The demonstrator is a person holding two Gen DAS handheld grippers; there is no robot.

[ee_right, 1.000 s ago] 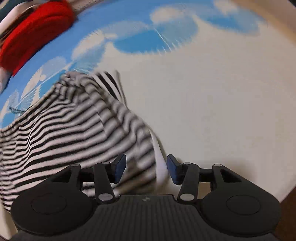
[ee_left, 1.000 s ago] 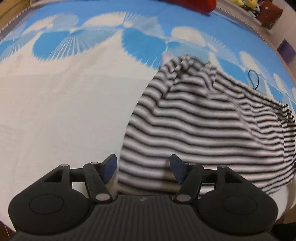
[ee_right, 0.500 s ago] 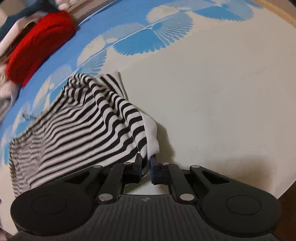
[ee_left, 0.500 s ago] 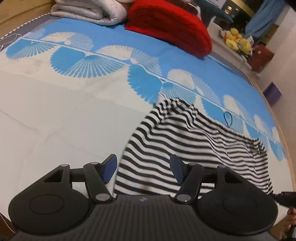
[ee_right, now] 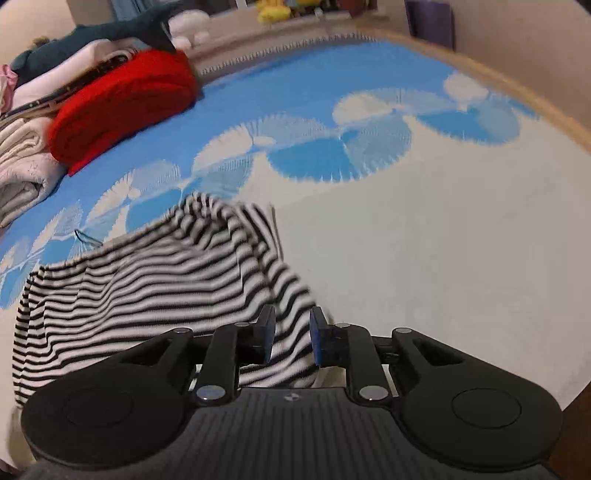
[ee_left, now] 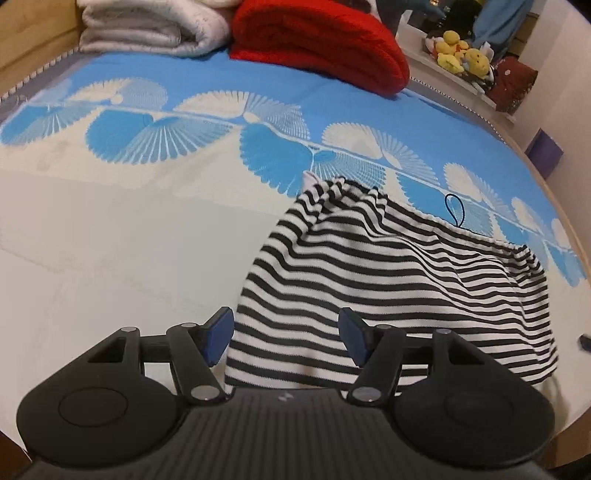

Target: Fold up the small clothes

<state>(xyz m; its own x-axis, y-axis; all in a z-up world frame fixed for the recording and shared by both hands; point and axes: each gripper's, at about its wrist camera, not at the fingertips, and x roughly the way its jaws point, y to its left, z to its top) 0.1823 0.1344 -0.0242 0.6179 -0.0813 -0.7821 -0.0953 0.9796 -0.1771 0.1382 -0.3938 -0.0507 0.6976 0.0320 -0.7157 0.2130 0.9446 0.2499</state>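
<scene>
A black-and-white striped small garment (ee_left: 388, 280) lies crumpled on the white and blue bed cover (ee_left: 129, 236). My left gripper (ee_left: 286, 339) is open, its blue pads either side of the garment's near left hem, not closed on it. In the right wrist view the same garment (ee_right: 140, 288) spreads to the left. My right gripper (ee_right: 291, 338) has its jaws narrowly apart with the garment's near right corner between the pads; the cloth there is blurred, and the grip looks loose.
A red folded blanket (ee_left: 325, 44) and a pale folded blanket (ee_left: 147, 29) sit at the far side of the bed. Yellow plush toys (ee_left: 461, 55) stand on a shelf beyond. The wooden bed edge (ee_right: 535, 107) curves along the right.
My right gripper closed on the garment's corner half a second ago and has now opened partly. Both grippers have pulled back and tilted up; the garment has shifted slightly.
</scene>
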